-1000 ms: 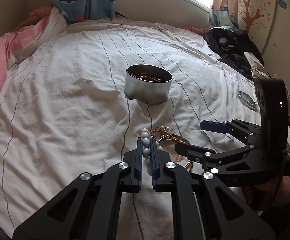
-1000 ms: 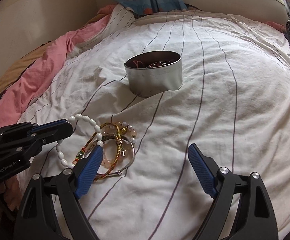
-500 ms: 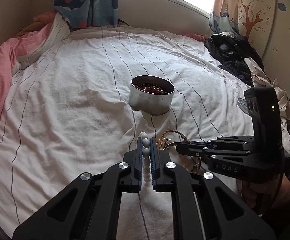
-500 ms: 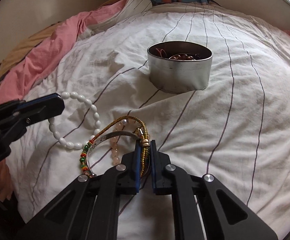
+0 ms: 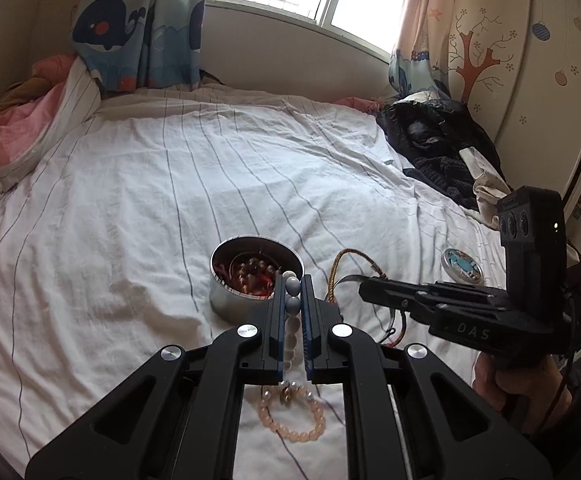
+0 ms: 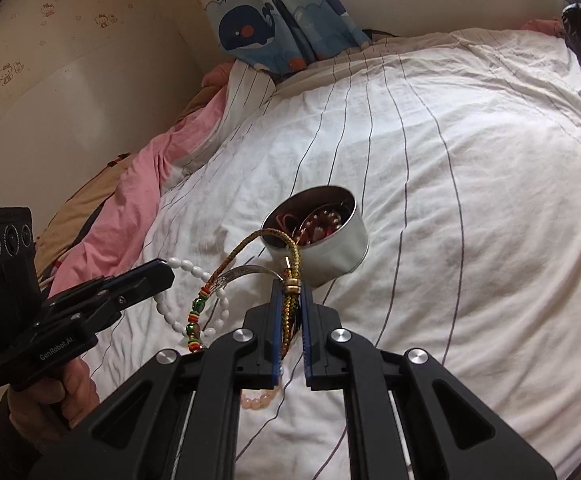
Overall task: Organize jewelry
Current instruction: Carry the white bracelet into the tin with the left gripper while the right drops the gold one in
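— What is kept in the round metal tin (image 5: pixel 256 276), and where is it placed?

— The tin is placed on the striped white bedsheet (image 5: pixel 138 208), near the middle of the bed. It is a low cylinder with smooth shiny walls. Dark red and brown beads and some thin rings are seen heaped inside it.

— What is held by the left tongs (image 5: pixel 292 300)?

— A white bead bracelet (image 5: pixel 291 286) is pinched between them; the tongs are closed on it almost fully. The beads are smooth and oval. The loop is held upright, with its long axis running along the fingers, toward the tin. In the right wrist view the rest of the loop (image 6: pixel 194 300) is seen hanging below the tips.

— And the right tongs (image 6: pixel 290 304)?

— They are closed on a braided cord bracelet (image 6: pixel 290 272), woven of gold and red threads, with a small brass clasp. Its loop is raised and arches up in front of the tin. A flat silver bangle (image 6: pixel 242 274) and a short string of coloured beads (image 6: pixel 194 320) are lifted together with it.

— Is something left on the sheet?

— Yes, a pink bead bracelet (image 5: pixel 294 420) is lying flat there, below the left tongs. A small round lid (image 5: pixel 461 266) is lying well apart, at the right.
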A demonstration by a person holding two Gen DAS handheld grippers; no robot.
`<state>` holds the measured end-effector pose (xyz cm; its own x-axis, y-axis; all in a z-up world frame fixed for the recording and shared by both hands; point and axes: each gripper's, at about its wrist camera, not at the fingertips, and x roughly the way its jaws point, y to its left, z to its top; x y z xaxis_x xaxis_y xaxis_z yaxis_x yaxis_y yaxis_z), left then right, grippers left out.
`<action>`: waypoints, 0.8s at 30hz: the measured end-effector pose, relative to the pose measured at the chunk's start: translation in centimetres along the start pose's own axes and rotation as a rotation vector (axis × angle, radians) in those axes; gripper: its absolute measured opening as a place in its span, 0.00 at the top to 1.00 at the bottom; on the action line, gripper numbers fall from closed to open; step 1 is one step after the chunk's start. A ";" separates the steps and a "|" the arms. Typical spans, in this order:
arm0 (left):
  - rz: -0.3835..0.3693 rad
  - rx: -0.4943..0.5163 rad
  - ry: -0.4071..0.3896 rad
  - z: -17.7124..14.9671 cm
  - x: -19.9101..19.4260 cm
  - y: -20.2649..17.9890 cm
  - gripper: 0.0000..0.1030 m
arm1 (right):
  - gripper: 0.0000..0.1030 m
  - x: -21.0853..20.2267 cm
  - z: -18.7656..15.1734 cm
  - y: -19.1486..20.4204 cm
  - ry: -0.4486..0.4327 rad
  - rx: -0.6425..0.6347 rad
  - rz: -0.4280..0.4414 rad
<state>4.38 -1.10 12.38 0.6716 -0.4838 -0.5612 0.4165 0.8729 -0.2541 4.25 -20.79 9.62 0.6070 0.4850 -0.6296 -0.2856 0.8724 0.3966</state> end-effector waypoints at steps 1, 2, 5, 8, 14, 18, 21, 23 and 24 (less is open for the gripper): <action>-0.013 0.002 -0.009 0.9 0.4 -0.2 0.93 | 0.91 0.0 0.5 -0.2 -0.006 -0.005 -0.012; -0.026 0.002 -0.016 1.6 1.0 -0.3 0.93 | 0.91 0.0 1.1 -0.3 -0.011 -0.010 -0.022; -0.041 -0.014 -0.015 3.2 3.4 0.1 0.93 | 0.91 0.3 2.4 -0.8 -0.022 -0.027 -0.049; 0.017 -0.042 0.064 3.3 7.3 1.8 0.92 | 0.91 1.4 3.7 -1.0 -0.020 -0.050 -0.076; 0.127 -0.079 0.118 1.4 7.6 5.7 0.72 | 0.91 6.0 5.0 -0.7 0.018 -0.106 -0.125; 0.112 -0.037 0.150 -0.1 5.7 5.5 0.71 | 0.91 8.5 5.6 -0.4 0.040 -0.126 -0.131; 0.060 0.030 0.201 -2.0 5.2 3.6 0.71 | 0.90 10.0 5.6 0.0 0.074 -0.146 -0.151; 0.027 0.072 0.241 -3.6 5.1 2.2 0.71 | 0.81 9.5 5.4 0.1 0.057 -0.152 -0.176; 0.014 0.087 0.261 -4.3 5.3 1.6 0.71 | 0.70 8.7 5.2 0.0 0.034 -0.148 -0.189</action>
<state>5.97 -1.97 5.66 0.5018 -0.4289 -0.7512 0.4668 0.8654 -0.1823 13.36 -16.82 7.58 0.6355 0.3121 -0.7062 -0.2765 0.9460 0.1693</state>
